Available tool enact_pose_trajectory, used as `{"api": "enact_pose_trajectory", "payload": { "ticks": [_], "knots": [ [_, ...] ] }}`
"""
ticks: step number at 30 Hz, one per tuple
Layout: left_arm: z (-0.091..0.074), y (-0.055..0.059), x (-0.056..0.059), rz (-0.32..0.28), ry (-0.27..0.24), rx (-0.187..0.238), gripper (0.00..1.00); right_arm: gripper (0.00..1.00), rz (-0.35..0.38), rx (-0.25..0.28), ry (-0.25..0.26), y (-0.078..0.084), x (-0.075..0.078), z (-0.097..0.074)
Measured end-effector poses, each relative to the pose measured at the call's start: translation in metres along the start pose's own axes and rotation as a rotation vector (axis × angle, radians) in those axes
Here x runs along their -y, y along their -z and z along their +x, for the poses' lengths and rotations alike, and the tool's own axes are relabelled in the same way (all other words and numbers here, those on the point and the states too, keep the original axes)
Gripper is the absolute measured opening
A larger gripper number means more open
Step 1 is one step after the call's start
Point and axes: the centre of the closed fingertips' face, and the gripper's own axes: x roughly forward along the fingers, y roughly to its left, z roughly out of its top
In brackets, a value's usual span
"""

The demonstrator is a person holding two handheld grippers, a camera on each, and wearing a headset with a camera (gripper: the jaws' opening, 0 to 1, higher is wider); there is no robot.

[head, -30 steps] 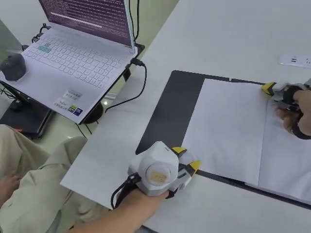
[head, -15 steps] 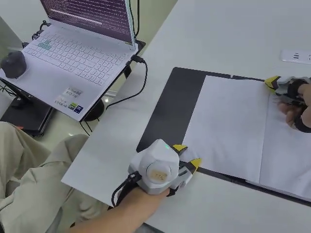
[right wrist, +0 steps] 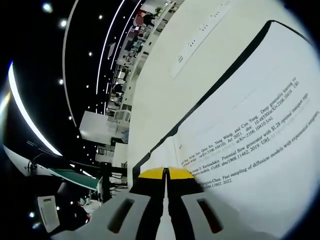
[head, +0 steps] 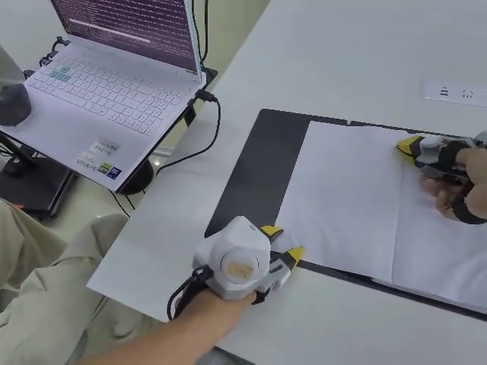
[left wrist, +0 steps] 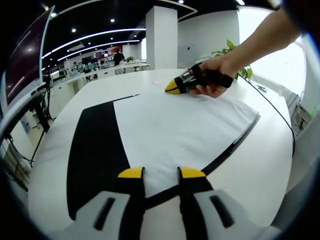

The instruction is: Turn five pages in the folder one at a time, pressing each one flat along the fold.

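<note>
Black folder open, right tongs closed at the fold

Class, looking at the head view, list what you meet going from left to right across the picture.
Laptop → folder's black cover → white page → right tongs, shut and resting near the fold.

The open folder lies on the surface, with the laptop to its left, off the surface's edge. The left tongs sit at the folder's near edge. The right tongs rest on the pages near the far edge. A socket strip lies behind the folder.
</note>
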Motion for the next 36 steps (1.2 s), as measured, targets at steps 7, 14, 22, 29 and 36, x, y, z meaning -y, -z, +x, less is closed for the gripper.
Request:
{"api": "enact_pose_trajectory", "payload": {
  "ticks": [7,14,22,29,36],
  "knots": [
    [0.0,0.0,0.0,0.002,0.001,-0.006,0.25,0.0,0.005,-0.023,-0.006,0.012,0.003,-0.008],
    [0.0,0.0,0.0,0.002,0.001,-0.009,0.25,0.0,0.033,-0.041,-0.014,0.024,0.004,-0.015],
    [0.0,0.001,-0.001,0.006,0.002,-0.014,0.25,0.0,0.078,-0.028,-0.026,0.027,0.006,-0.025],
    [0.0,0.0,0.0,0.009,0.004,-0.02,0.25,0.0,0.095,-0.057,-0.044,0.041,0.005,-0.032],
    [0.0,0.0,0.0,0.011,0.004,-0.02,0.25,0.0,0.105,-0.075,-0.046,0.054,0.009,-0.042]
  ]
}}
